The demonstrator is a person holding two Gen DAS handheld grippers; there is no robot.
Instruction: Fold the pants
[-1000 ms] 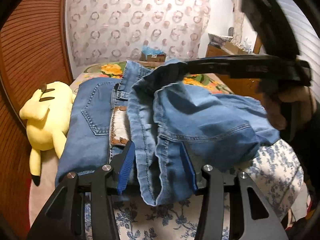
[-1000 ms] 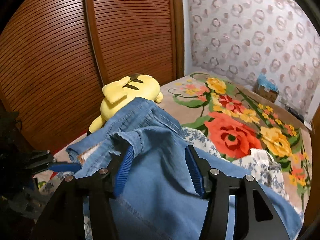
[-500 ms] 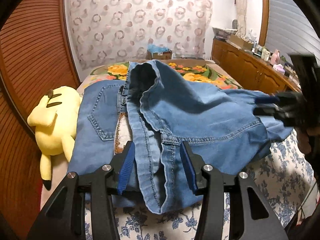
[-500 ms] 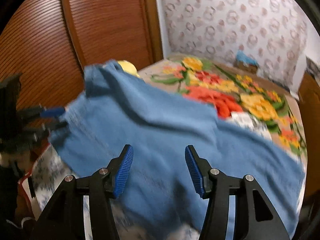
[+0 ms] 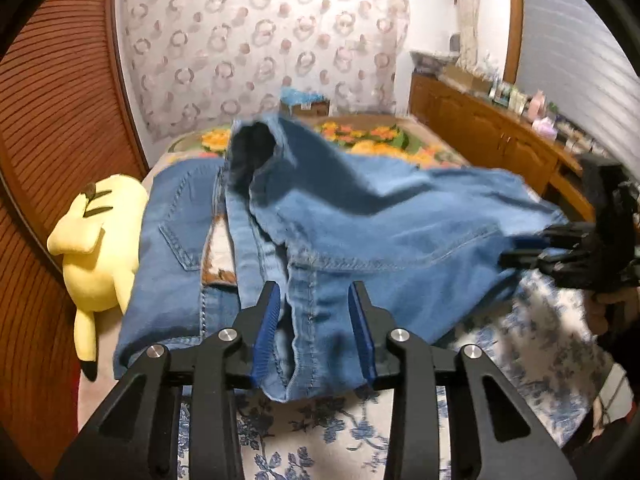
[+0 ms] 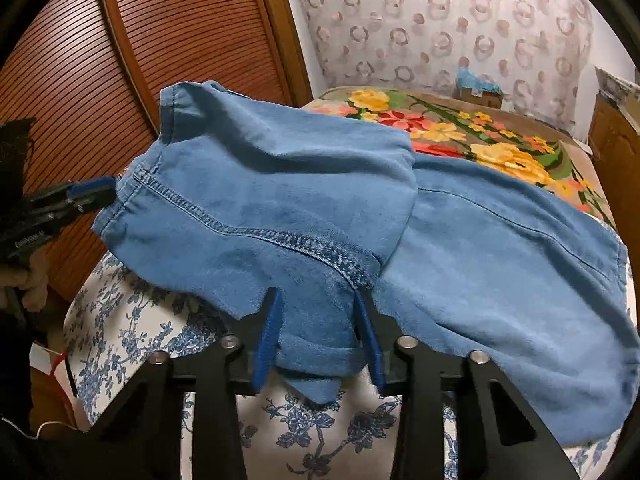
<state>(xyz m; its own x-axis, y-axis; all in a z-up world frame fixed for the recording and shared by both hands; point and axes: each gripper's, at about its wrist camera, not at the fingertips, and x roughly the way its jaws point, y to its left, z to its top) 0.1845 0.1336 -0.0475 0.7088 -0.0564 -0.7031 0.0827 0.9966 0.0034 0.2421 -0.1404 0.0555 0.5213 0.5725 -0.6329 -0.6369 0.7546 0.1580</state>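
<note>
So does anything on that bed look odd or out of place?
Only the jeans: they lie bunched and crooked across the bed, one leg opening gaping upward. A yellow plush toy lies along the bed's edge beside them.

I see the blue denim pants (image 5: 400,236) draped rumpled across the bed, one leg folded over, hems nearest me.

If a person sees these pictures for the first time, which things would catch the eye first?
First, the blue jeans spread over the bed, with denim between the fingers of the left gripper and of the right gripper, both closing. Next, the yellow plush toy left of the jeans, and the bright floral blanket behind them.
</note>
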